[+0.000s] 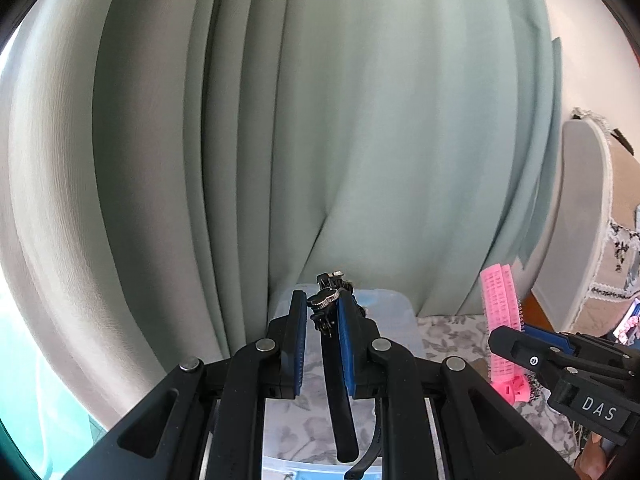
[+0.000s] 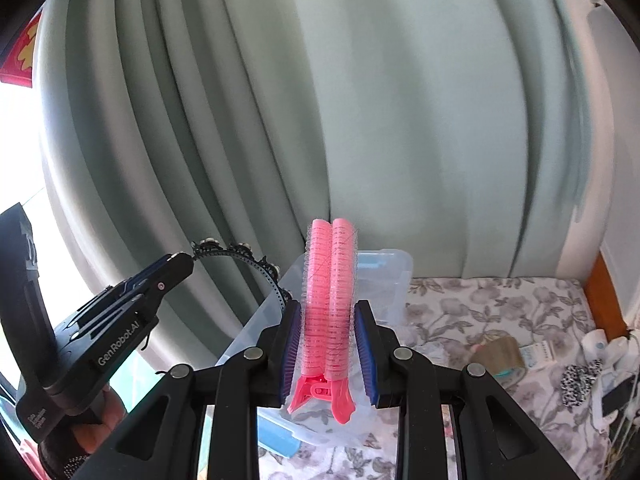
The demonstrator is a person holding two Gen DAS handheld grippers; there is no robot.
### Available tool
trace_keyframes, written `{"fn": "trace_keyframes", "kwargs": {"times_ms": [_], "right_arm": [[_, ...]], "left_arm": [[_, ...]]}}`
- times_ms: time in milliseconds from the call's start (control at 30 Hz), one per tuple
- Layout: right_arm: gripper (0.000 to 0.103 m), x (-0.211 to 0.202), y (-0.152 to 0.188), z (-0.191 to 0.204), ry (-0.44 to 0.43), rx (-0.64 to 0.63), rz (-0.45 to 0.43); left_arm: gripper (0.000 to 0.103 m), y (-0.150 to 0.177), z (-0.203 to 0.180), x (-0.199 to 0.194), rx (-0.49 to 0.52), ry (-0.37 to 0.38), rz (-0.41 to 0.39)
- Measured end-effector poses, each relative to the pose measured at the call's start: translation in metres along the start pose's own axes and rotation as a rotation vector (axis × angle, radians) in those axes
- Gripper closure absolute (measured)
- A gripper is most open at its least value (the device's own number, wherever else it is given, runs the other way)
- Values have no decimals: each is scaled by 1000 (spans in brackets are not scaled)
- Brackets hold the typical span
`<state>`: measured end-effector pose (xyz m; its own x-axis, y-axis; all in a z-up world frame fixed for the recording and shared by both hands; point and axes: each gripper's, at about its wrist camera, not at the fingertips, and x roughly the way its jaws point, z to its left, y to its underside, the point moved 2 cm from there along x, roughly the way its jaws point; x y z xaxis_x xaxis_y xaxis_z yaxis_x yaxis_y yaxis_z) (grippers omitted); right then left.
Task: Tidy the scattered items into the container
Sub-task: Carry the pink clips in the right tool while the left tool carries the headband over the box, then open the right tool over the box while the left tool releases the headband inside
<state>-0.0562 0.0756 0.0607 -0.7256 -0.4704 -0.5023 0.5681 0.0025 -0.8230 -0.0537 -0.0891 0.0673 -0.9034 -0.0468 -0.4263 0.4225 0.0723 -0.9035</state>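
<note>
Left gripper (image 1: 322,316) jaws narrow, clamped on black beaded headband (image 2: 236,254), centre of left view. Right gripper (image 2: 328,340) jaws pinch pink roller clip (image 2: 330,300), upright, centre of right view. Clear plastic container (image 2: 384,280) behind both, on floral cloth (image 2: 500,304), before green curtain (image 2: 360,100).

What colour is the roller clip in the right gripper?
Pink, the double-barrel roller clip; clearest in the right wrist view.

The left gripper (image 1: 322,316) has its jaws nearly closed, pads gripping a thin piece. The right gripper (image 2: 328,334) points slightly downward, both blue pads pressing what sits between them.
</note>
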Motion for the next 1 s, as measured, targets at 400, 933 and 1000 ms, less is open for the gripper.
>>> {"fn": "trace_keyframes", "kwargs": {"times_ms": [400, 933, 1000], "right_arm": [[73, 57, 6, 13, -20, -11, 87], [69, 96, 19, 16, -12, -17, 191], [63, 99, 21, 16, -11, -22, 199]], "left_arm": [[87, 18, 15, 37, -11, -17, 57], [81, 26, 10, 90, -11, -9, 126], [68, 25, 21, 89, -9, -7, 139]]}}
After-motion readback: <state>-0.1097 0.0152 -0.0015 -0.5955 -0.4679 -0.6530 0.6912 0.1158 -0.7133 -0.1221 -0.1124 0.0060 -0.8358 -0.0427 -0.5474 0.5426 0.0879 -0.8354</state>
